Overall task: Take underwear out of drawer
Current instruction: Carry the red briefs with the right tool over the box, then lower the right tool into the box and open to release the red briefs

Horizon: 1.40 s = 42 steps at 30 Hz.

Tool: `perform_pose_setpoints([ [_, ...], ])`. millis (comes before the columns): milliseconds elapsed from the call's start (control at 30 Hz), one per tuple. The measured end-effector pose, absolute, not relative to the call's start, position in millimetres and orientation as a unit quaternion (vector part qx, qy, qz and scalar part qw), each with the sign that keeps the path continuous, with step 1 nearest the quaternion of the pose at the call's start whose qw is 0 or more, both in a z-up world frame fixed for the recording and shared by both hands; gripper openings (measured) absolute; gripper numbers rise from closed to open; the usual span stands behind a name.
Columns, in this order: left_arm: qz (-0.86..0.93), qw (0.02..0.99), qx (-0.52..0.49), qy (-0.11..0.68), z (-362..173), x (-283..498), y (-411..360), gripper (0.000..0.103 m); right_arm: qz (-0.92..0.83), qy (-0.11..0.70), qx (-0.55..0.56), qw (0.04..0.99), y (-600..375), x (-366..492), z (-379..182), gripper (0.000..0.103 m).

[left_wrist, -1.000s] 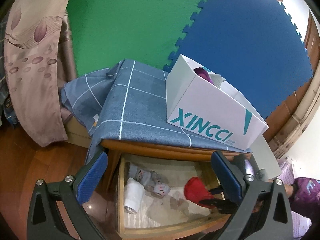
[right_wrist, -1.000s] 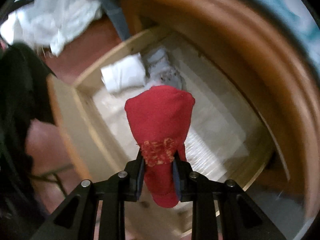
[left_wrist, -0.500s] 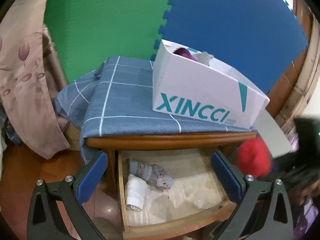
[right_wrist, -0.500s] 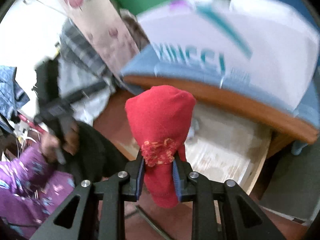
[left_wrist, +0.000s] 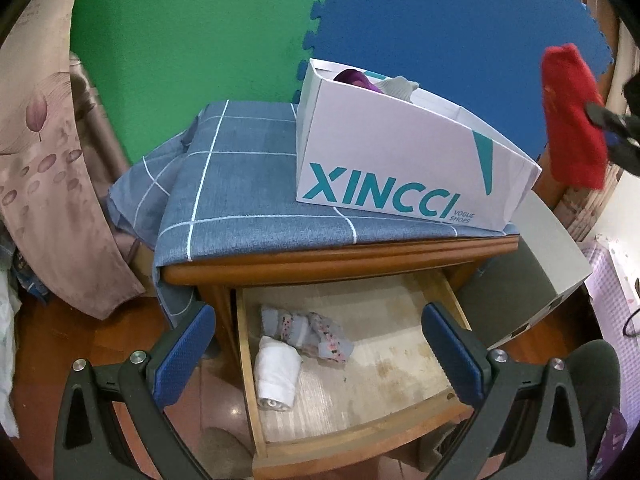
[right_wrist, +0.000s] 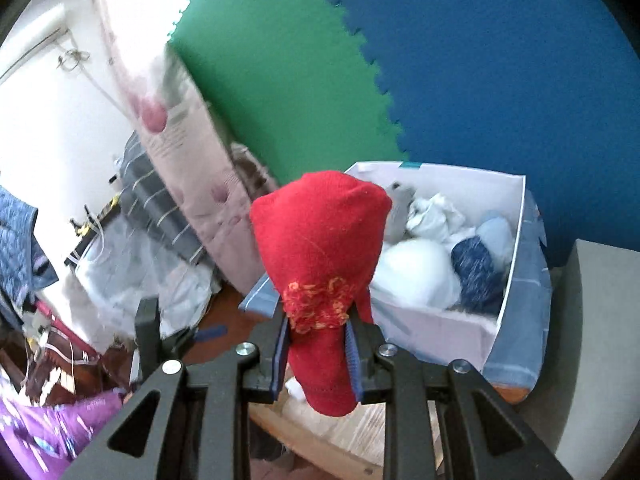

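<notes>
My right gripper is shut on a red rolled underwear piece and holds it high in the air beside the white XINCCI shoe box. In the left wrist view the red piece hangs at the right, above the box. My left gripper is open and empty in front of the open wooden drawer. In the drawer lie a grey patterned underwear piece and a white roll.
The box holds several rolled garments. It stands on a blue checked cloth over the wooden cabinet. A grey box stands to the cabinet's right. A floral curtain hangs on the left. Green and blue foam mats cover the wall.
My right gripper has lifted the red piece out of the drawer and up to the right, level with the shoe box. My left gripper has drawn back a little.
</notes>
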<state>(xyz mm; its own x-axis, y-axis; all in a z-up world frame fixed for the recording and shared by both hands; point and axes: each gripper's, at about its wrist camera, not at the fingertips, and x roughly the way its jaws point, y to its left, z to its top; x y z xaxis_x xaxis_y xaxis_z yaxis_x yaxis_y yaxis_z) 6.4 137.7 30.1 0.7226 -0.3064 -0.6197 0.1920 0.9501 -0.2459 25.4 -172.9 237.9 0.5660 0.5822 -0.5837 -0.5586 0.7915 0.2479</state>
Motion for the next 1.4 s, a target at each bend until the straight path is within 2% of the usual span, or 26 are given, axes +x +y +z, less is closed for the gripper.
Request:
perform_pose_setpoints([
  [233,-0.142,0.924,-0.083,0.344,30,5,138,0.102,0.272,0.364,0.047,0.889,-175,97,237,0.024],
  [633,-0.144,0.917,-0.077,0.363,26,9,133,0.102,0.164,0.438,0.076,0.881,-178,205,196,0.024],
  [1067,-0.145,0.912,-0.09,0.373,23,13,138,0.102,0.114,0.456,0.018,0.883,-157,234,177,0.025],
  [1400,-0.134,0.91,-0.087,0.381,21,14,138,0.102,0.126,0.437,0.047,0.89,-165,227,181,0.034],
])
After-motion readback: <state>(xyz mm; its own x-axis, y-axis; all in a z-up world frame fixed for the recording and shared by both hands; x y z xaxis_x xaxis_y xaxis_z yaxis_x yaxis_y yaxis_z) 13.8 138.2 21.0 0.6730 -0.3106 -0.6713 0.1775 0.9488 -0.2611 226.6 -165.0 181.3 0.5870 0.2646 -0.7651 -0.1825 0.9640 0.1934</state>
